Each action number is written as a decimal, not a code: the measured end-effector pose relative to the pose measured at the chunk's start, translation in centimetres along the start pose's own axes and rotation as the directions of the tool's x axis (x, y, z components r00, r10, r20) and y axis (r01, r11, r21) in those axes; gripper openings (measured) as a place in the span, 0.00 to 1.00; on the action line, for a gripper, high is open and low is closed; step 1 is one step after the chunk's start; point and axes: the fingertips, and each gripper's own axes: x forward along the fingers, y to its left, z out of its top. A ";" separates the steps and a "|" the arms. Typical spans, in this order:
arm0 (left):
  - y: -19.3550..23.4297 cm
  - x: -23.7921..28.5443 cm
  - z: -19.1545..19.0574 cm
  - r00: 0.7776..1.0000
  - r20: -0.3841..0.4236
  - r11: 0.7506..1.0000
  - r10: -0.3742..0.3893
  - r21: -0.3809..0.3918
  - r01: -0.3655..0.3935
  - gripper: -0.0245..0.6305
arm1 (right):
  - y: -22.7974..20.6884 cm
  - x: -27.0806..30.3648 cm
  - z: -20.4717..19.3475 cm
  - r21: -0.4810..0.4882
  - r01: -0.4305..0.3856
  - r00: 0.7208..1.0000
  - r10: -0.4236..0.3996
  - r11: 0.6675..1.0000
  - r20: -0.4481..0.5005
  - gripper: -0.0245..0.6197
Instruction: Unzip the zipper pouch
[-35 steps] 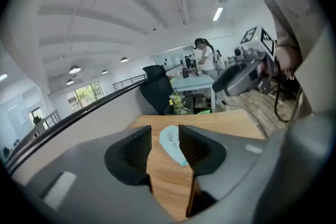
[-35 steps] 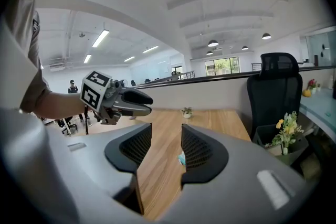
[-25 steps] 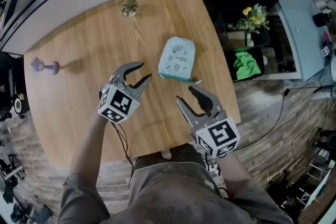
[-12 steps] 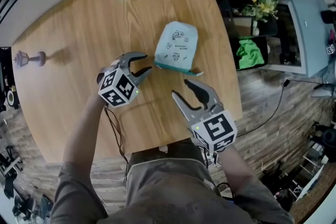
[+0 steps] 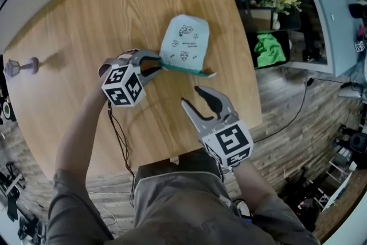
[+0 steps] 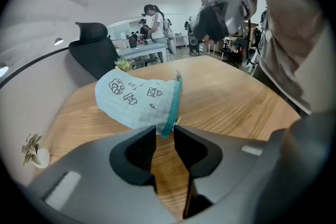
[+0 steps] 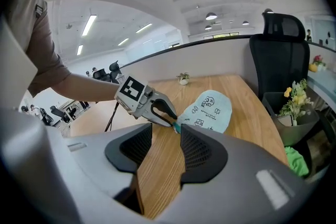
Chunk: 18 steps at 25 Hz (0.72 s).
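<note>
1. Looking down from the head view: a wood-grain table (image 5: pixel 74 49) with rounded corners and a matte top. The zipper pouch (image 5: pixel 184 43) lies flat near its right side. It's pale blue-green cloth w/ a rounded far end and small cartoon prints, and a teal zipper strip (image 5: pixel 186 70) runs along the straight near edge. The left gripper (image 5: pixel 156 65) has its tips at the strip's left end. The right gripper (image 5: pixel 191 96) sits over bare wood just short of the pouch, not touching it.
2. Left gripper view: smooth grey moulded jaws w/ black pads, roughly half apart and just been closing. The pouch's teal corner pokes into the gap at the tips. Wood shows btwn the pads lower down, so no pinch that I can see.
3. Right gripper view: ribbed black pads well apart, nothing btwn them but table. The pouch lies beyond the tips, w/ the left gripper at its corner.
</note>
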 end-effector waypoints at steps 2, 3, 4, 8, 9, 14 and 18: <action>-0.3 0.5 0.0 1.000 -0.011 1.000 -0.021 0.023 0.021 0.20 | -0.1 -0.1 -0.6 0.012 0.007 1.000 -0.007 1.000 -0.010 0.32; -0.4 0.7 0.0 0.999 -0.017 0.999 -0.028 0.034 0.029 0.20 | -0.1 -0.1 -0.8 0.017 0.011 1.000 -0.011 1.000 -0.013 0.32; -0.4 0.9 -0.1 0.999 -0.022 0.999 -0.032 0.041 0.033 0.19 | -0.1 -0.1 -1.0 0.022 0.015 1.000 -0.015 1.000 -0.016 0.32; -0.4 0.9 -0.1 0.999 -0.020 0.999 -0.046 0.018 0.046 0.19 | -0.3 -0.4 -1.3 0.048 0.028 1.000 -0.027 0.998 -0.014 0.32; -0.5 0.9 -0.1 0.999 -0.016 0.999 -0.049 0.007 0.050 0.18 | -0.3 -0.5 -1.3 0.051 0.031 0.999 -0.030 0.998 -0.014 0.32; -0.8 0.7 -0.1 0.998 0.005 0.996 -0.069 -0.050 0.070 0.12 | -0.3 -0.6 -1.8 0.057 0.035 0.999 -0.034 0.998 -0.017 0.32; -1.0 0.5 0.2 0.999 0.021 0.994 -0.048 -0.102 0.050 0.11 | -0.4 -0.8 -1.6 0.063 0.039 0.999 -0.039 0.997 -0.006 0.32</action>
